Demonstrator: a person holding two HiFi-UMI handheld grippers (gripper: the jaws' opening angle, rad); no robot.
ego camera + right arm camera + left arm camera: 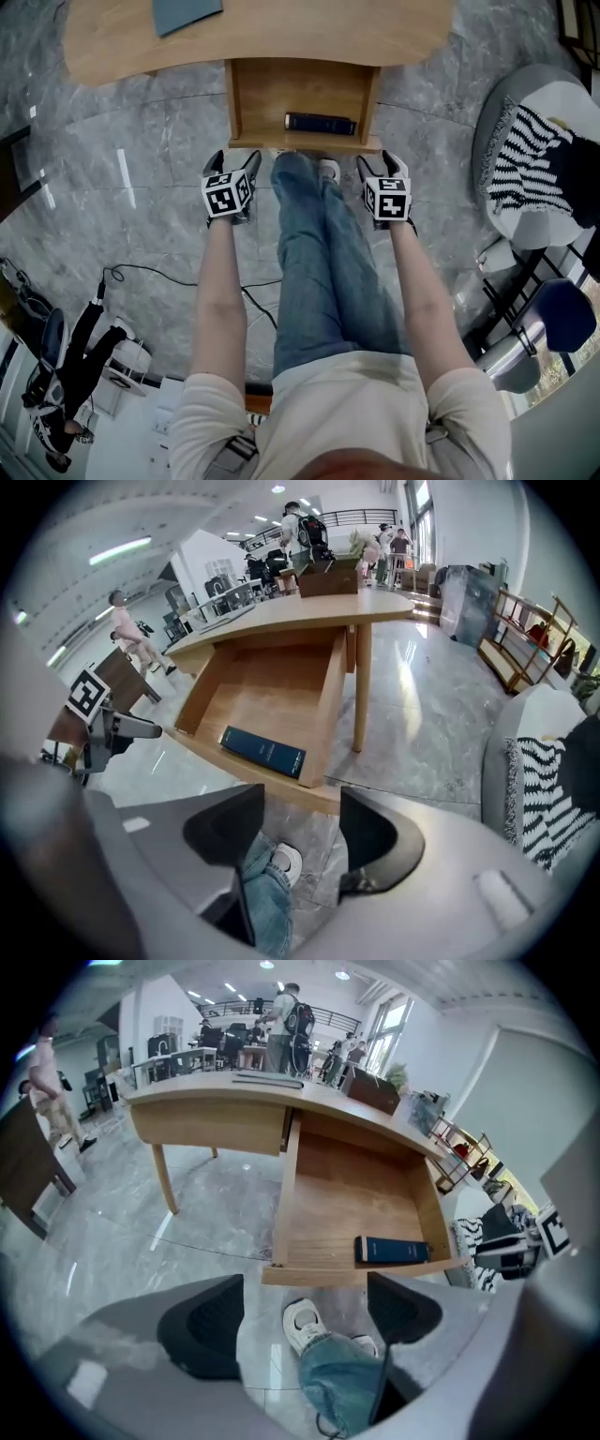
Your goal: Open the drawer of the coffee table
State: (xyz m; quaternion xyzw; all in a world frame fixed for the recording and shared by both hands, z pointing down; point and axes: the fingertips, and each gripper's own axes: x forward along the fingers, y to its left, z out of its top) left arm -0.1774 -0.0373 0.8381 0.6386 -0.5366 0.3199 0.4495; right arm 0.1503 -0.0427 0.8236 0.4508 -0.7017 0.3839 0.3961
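Note:
The coffee table is light wood, and its drawer stands pulled out toward me. A dark blue book lies inside near the drawer's front edge. My left gripper hovers just off the drawer's front left corner, jaws open and empty. My right gripper hovers off the front right corner, also open with nothing between its jaws. In the left gripper view the drawer and book lie beyond the gripper. The right gripper view shows the drawer and book past the gripper.
The person's jeans leg and white shoe stand between the grippers, right at the drawer front. A grey-blue item lies on the tabletop. A round chair with a striped cloth sits at the right. A black cable crosses the marble floor.

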